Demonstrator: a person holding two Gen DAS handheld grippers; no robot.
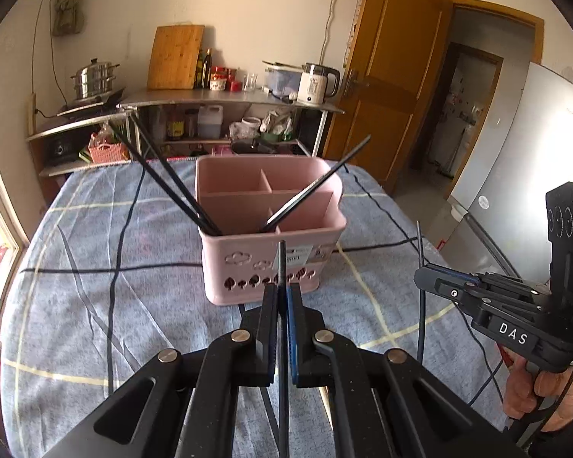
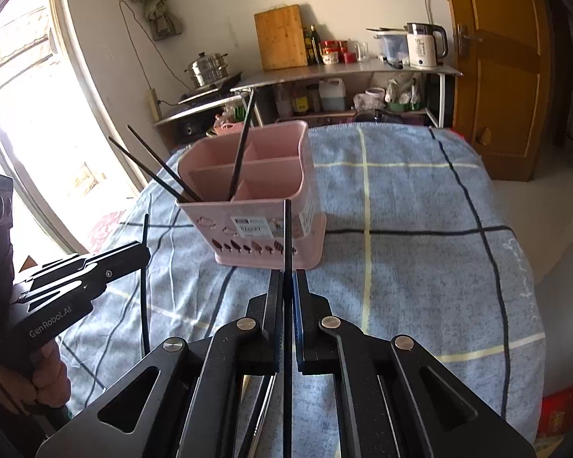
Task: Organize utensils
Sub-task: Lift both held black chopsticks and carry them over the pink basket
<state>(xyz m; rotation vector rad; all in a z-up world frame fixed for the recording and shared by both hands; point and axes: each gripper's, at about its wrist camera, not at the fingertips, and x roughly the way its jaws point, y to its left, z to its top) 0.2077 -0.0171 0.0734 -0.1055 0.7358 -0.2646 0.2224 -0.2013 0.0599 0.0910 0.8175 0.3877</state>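
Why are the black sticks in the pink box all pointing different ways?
They just lean on the walls of the pink caddy: two chopsticks tilt left, one chopstick tilts right, in neighbouring front compartments. Nothing is spilled or broken. Each gripper's jaws pinch another chopstick.

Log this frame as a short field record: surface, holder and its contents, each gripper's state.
surface: blue plaid cloth covering the table
holder: pink divided basket, upright on the cloth
in holder: three black chopsticks, two leaning left, one leaning right
left gripper: shut on a black chopstick
right gripper: shut on another black chopstick
position: both grippers on the near side of the basket
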